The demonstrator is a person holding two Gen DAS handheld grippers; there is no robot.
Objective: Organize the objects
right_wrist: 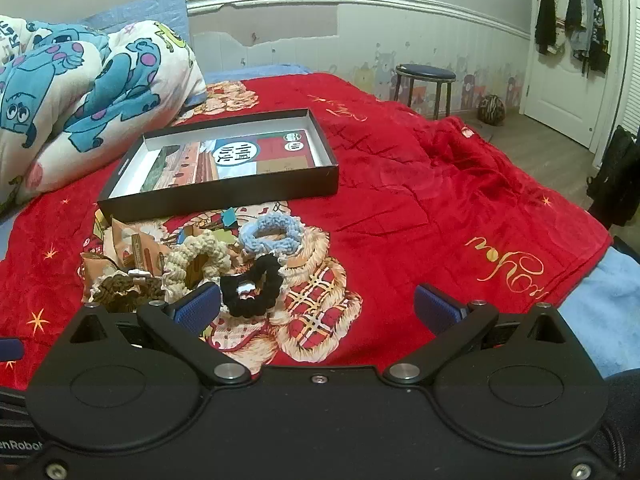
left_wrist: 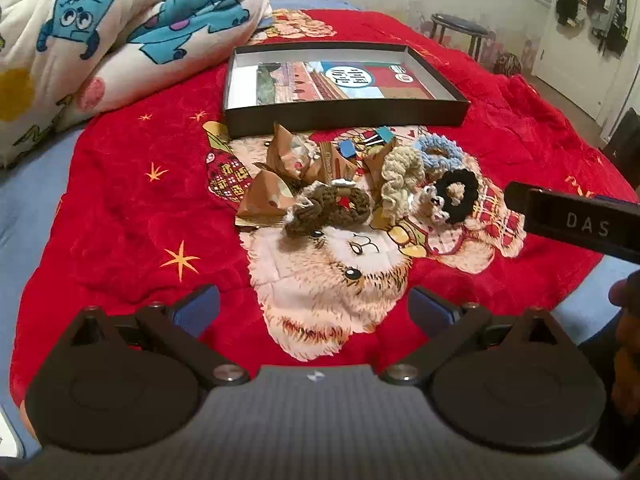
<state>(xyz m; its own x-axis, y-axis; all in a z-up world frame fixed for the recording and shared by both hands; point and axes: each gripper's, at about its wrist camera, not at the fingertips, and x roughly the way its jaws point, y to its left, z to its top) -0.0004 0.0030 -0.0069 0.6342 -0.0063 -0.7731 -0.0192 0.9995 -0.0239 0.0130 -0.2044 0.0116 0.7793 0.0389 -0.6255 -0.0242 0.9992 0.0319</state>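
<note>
**Four scrunchies and a shallow box on a red blanket**

Four crocheted scrunchies lie heaped with brown snack wrappers [left_wrist: 280,184] in the left wrist view, just in front of the black box [left_wrist: 344,114]. The box is open-topped, its long axis running left to right across the frame, one long wall facing the camera; a printed card lies flat inside. The brown scrunchie [left_wrist: 328,210] lies nearest the camera, the beige scrunchie [left_wrist: 400,178] to its right, then the black scrunchie [left_wrist: 456,196], with the blue scrunchie [left_wrist: 438,152] behind. All rest on the red blanket [left_wrist: 120,200]. The left gripper [left_wrist: 314,308] hangs over the blanket with its jaws wide apart and nothing between them. The right gripper's black body [left_wrist: 576,222] juts in from the right edge.

From the right wrist view, the box [right_wrist: 224,196] sits skewed, its long axis running from lower left to upper right. The heap lies before it: blue scrunchie [right_wrist: 272,236], beige scrunchie [right_wrist: 200,260], black scrunchie [right_wrist: 252,288], brown scrunchie [right_wrist: 124,290]. The right gripper [right_wrist: 318,308] is spread wide and empty, its left finger [right_wrist: 198,310] overlapping the black scrunchie in the frame; contact cannot be told.
</note>
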